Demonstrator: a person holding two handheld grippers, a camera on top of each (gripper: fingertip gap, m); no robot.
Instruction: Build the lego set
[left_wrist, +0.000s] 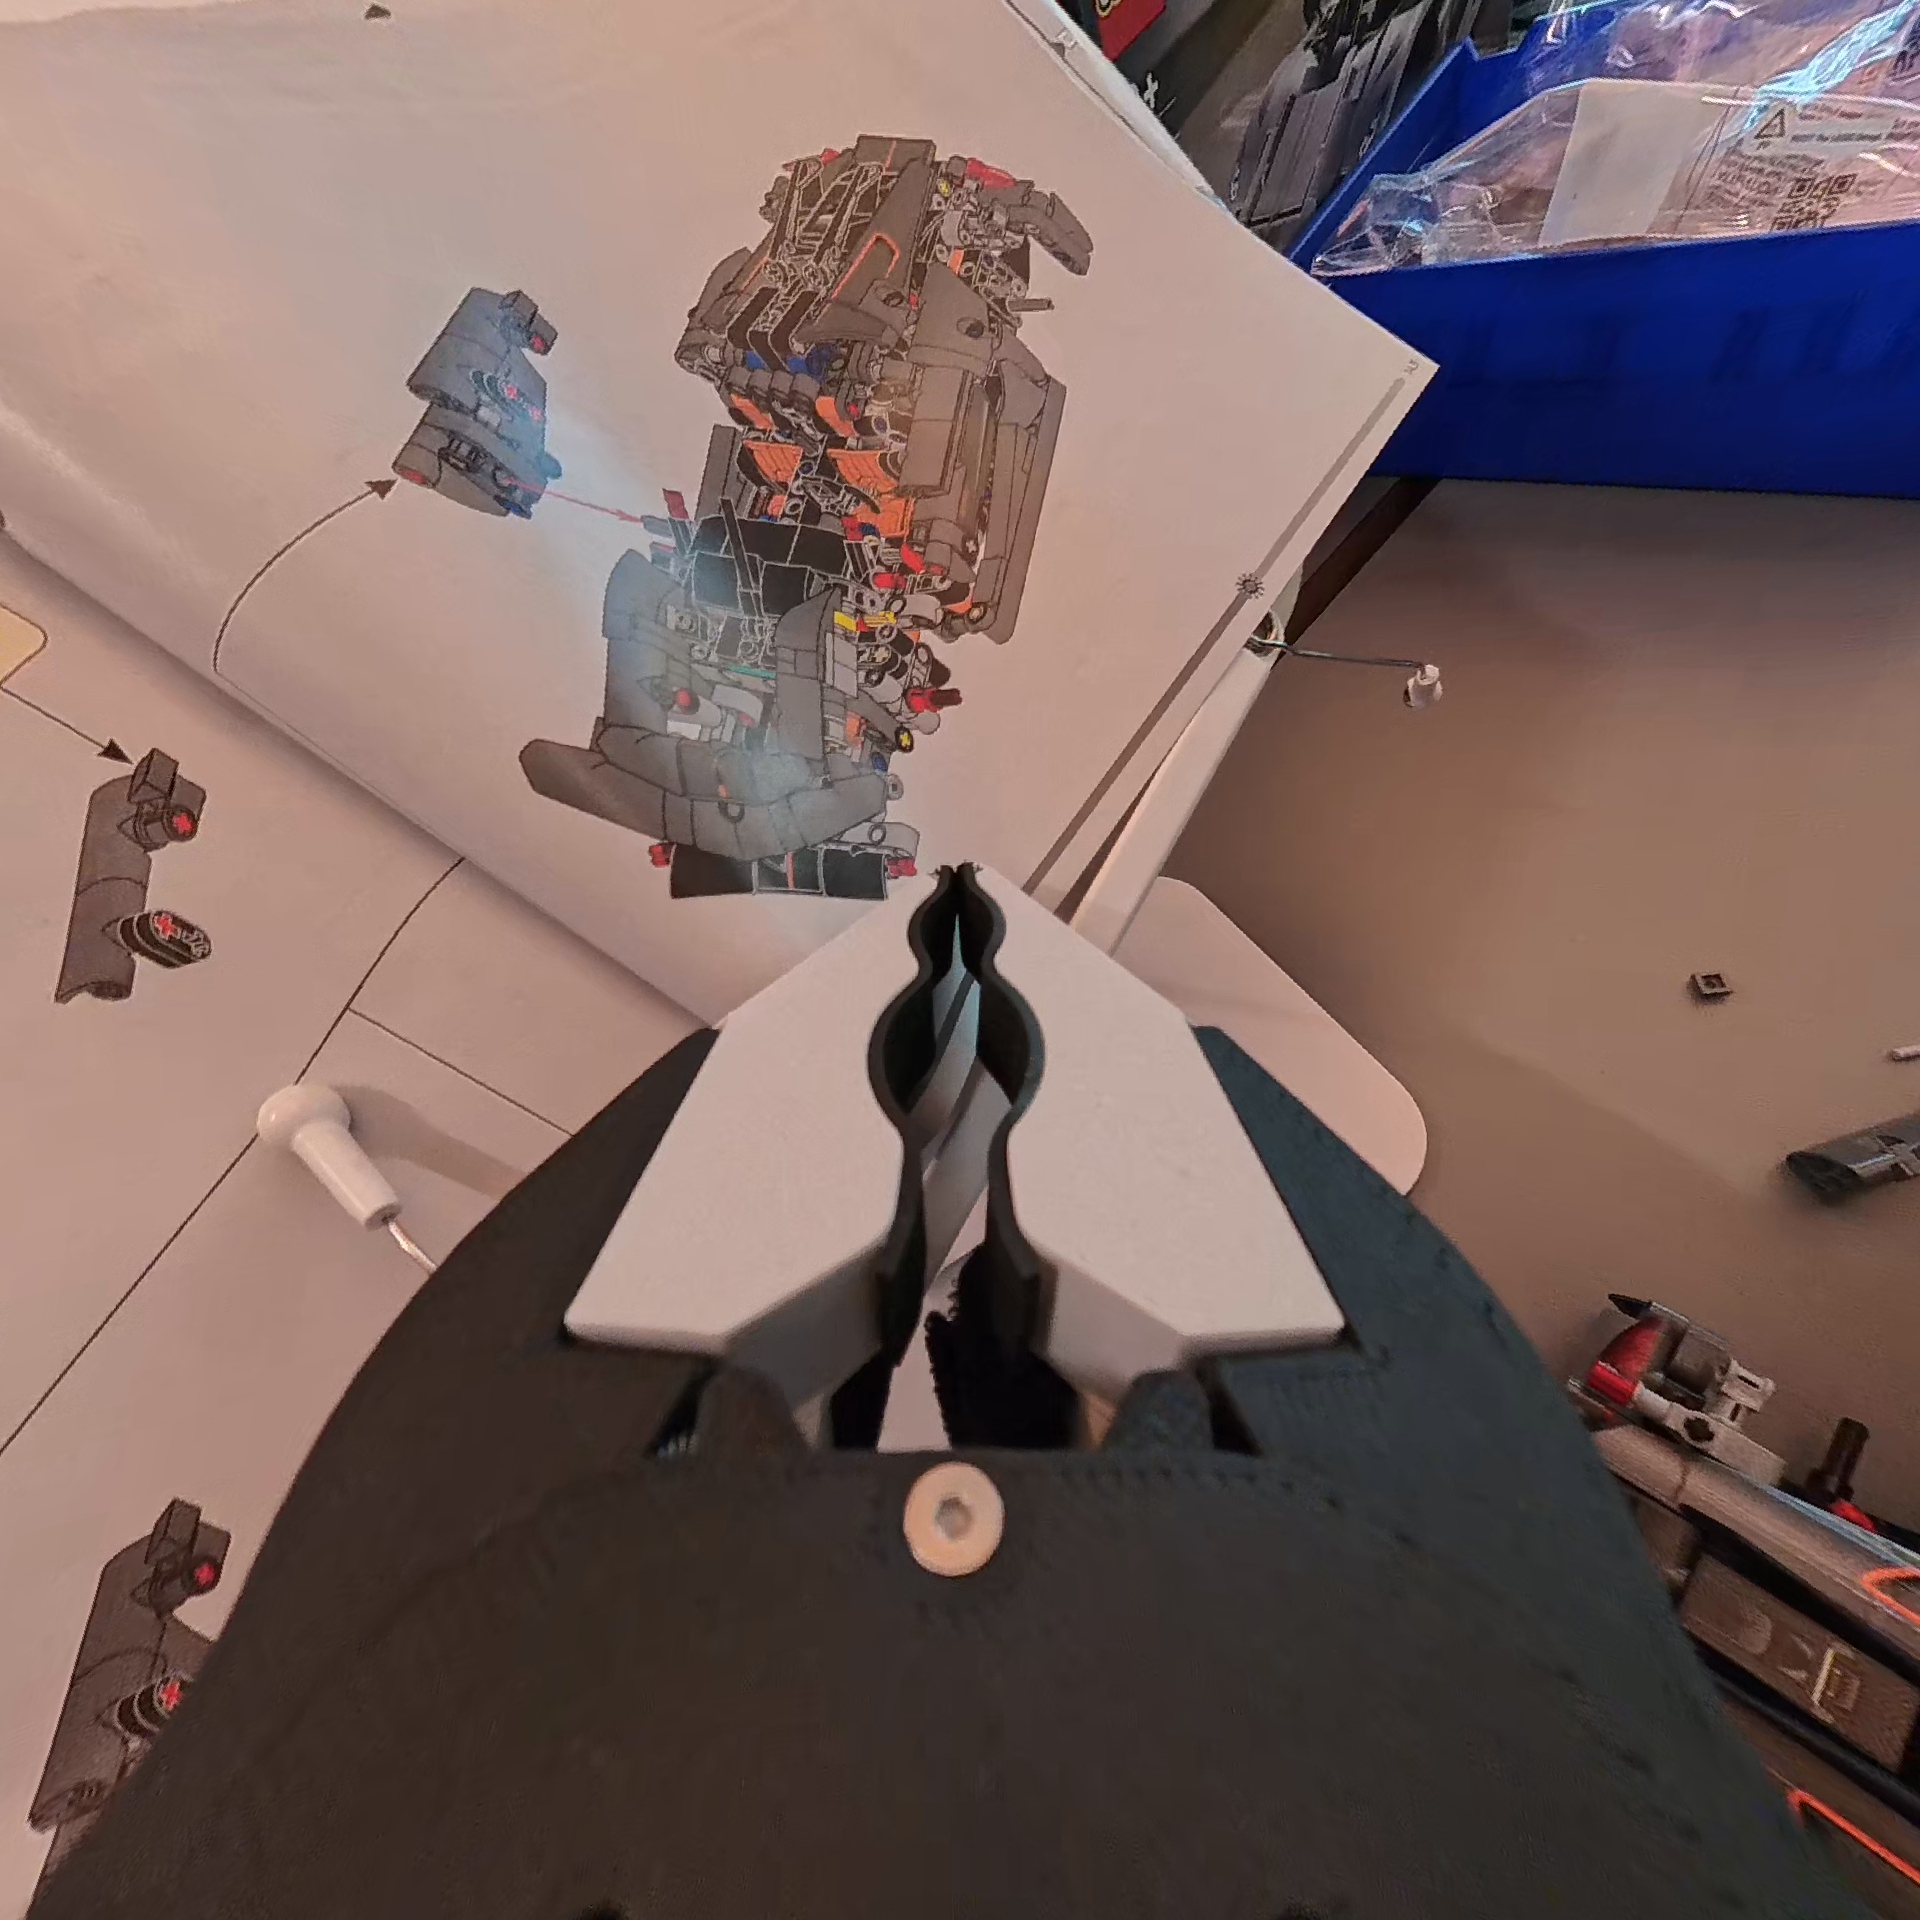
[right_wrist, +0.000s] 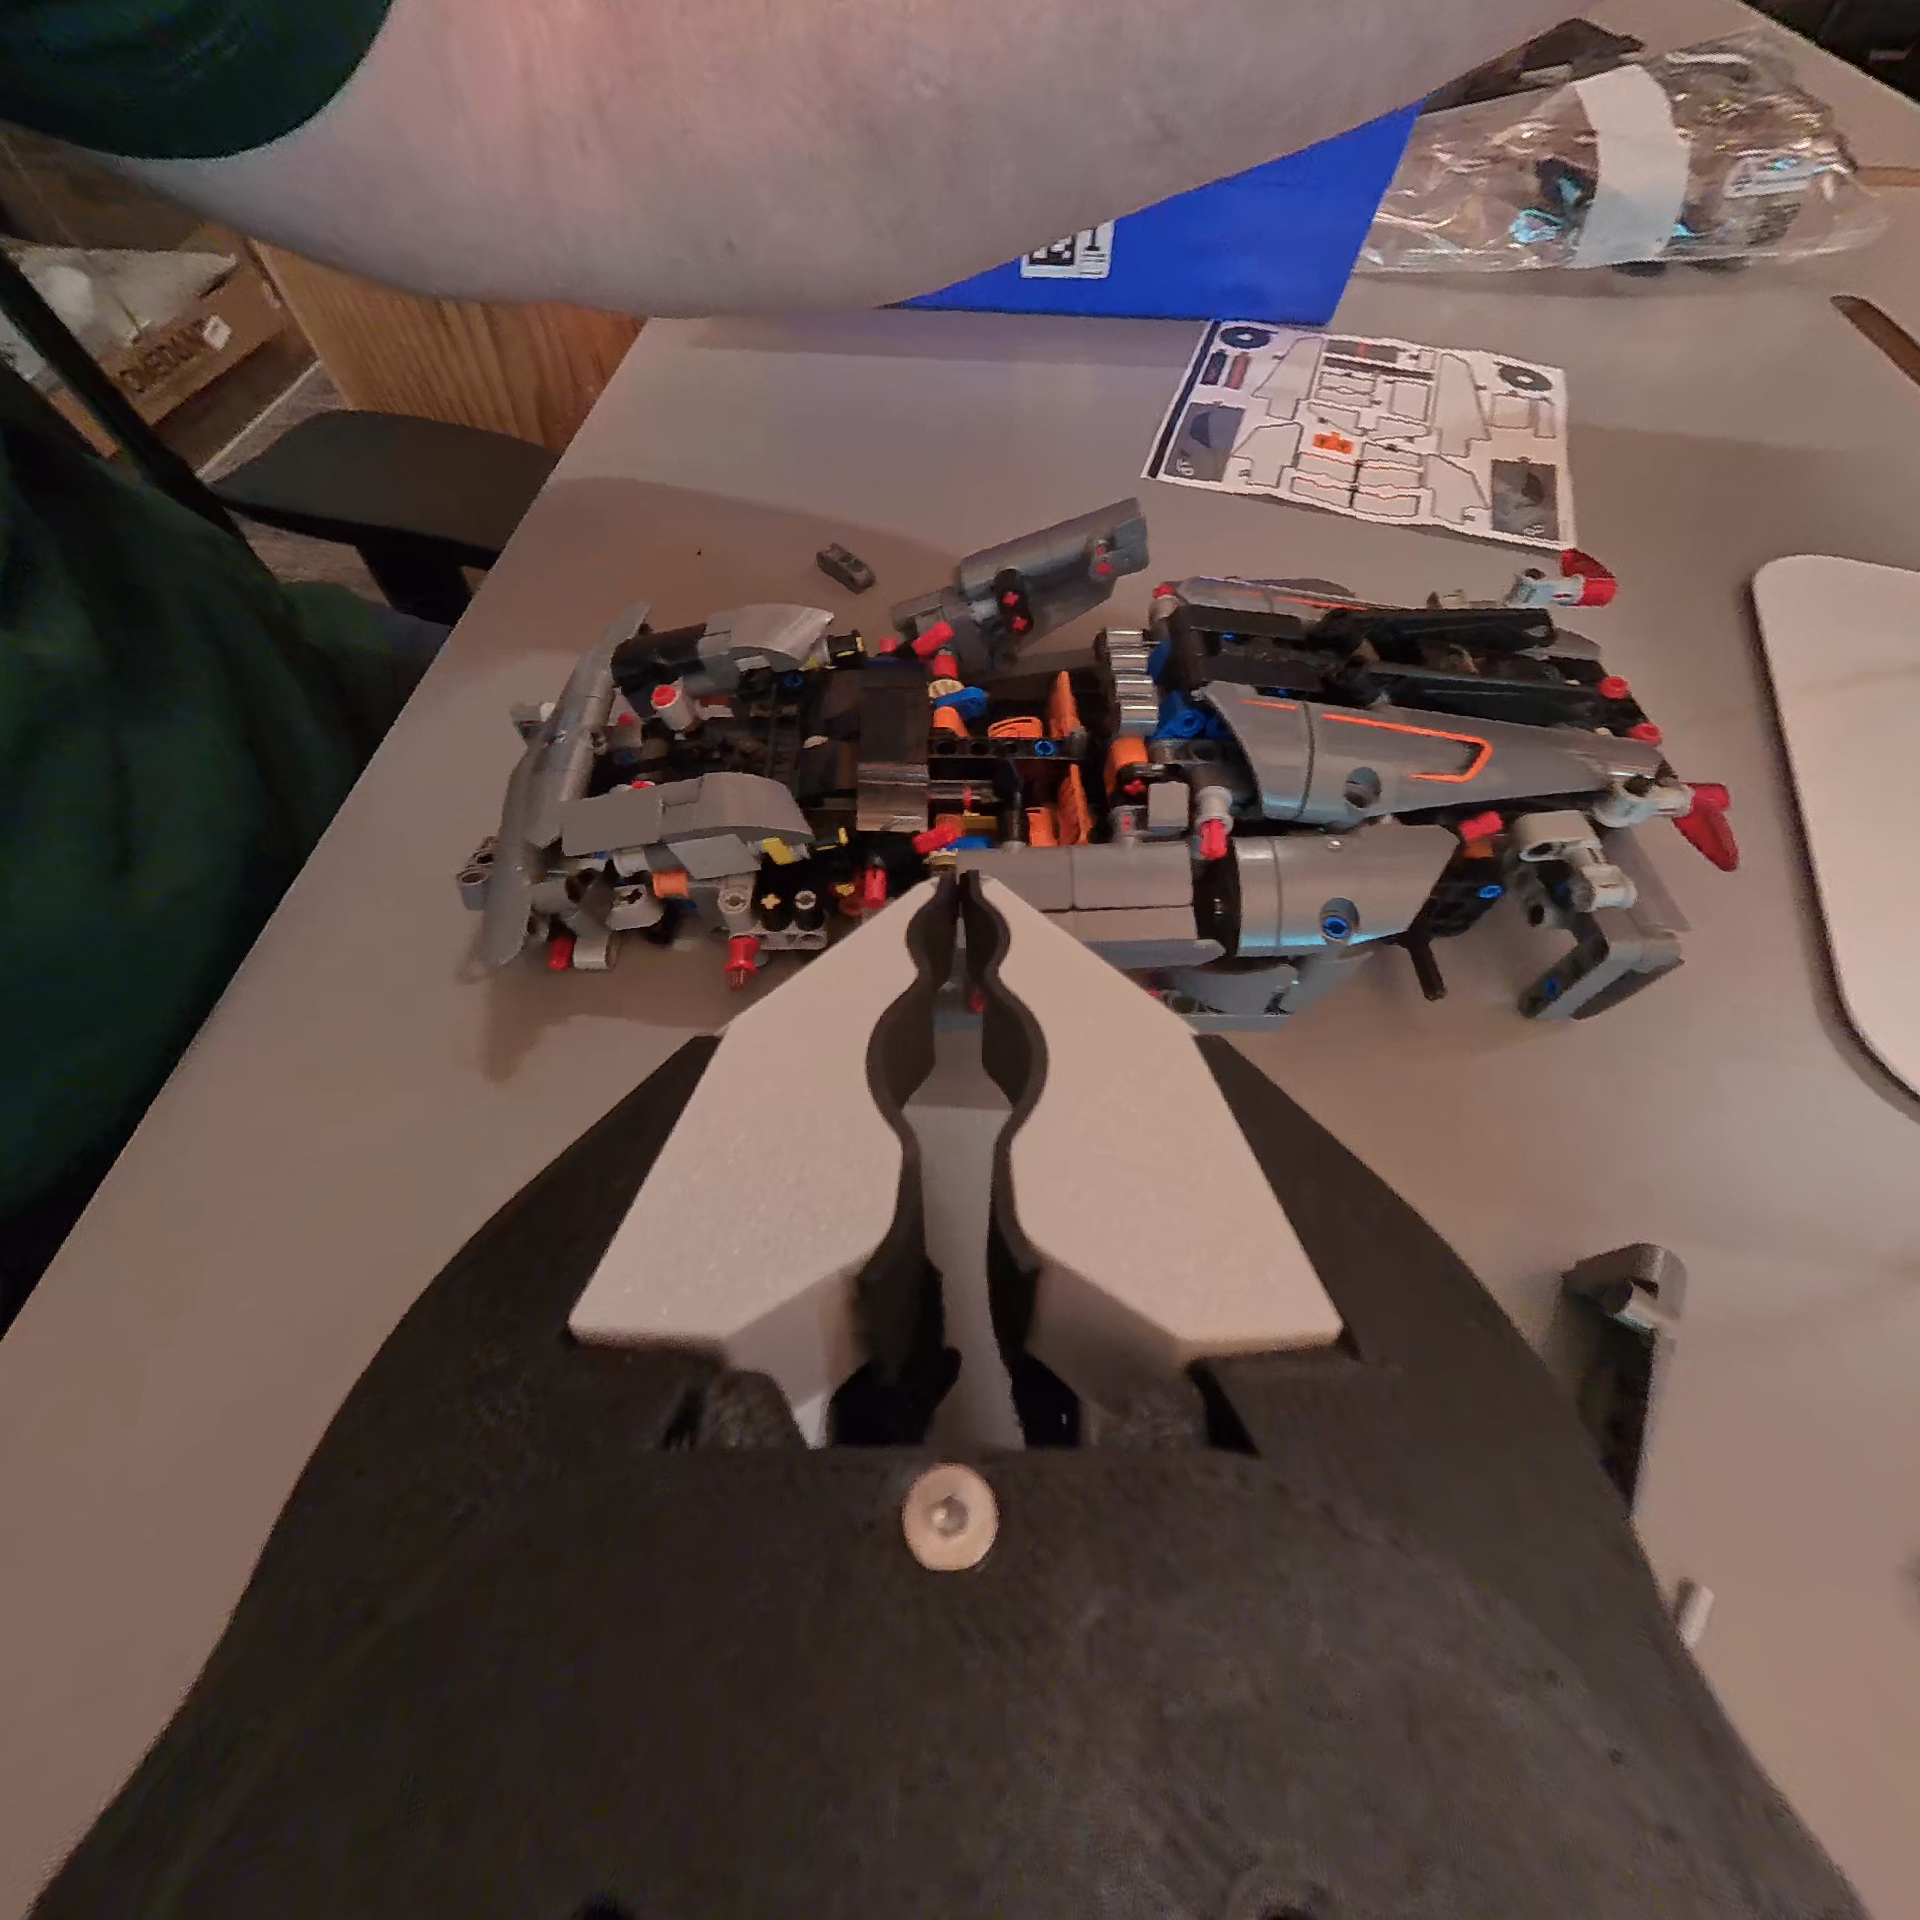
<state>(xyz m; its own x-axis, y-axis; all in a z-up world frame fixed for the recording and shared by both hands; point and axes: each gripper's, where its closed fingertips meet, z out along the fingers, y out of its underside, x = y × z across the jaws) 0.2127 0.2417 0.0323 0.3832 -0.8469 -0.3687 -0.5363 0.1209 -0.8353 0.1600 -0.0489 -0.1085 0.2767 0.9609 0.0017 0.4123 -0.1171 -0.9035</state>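
1. The left gripper was closed and empty, tips meeting in front of the open instruction booklet on its white stand.
2. The right gripper was closed, tips at the near side of the lego car on the grey table; whether it pinched a part could not be told.
3. A sticker sheet, a blue bin bearing a printed label, and a parts bag lay behind the car.

Grey-black brick car model: orange stripes, red and blue pins. White printed instruction page. Blue plastic bin. Grey tabletop.
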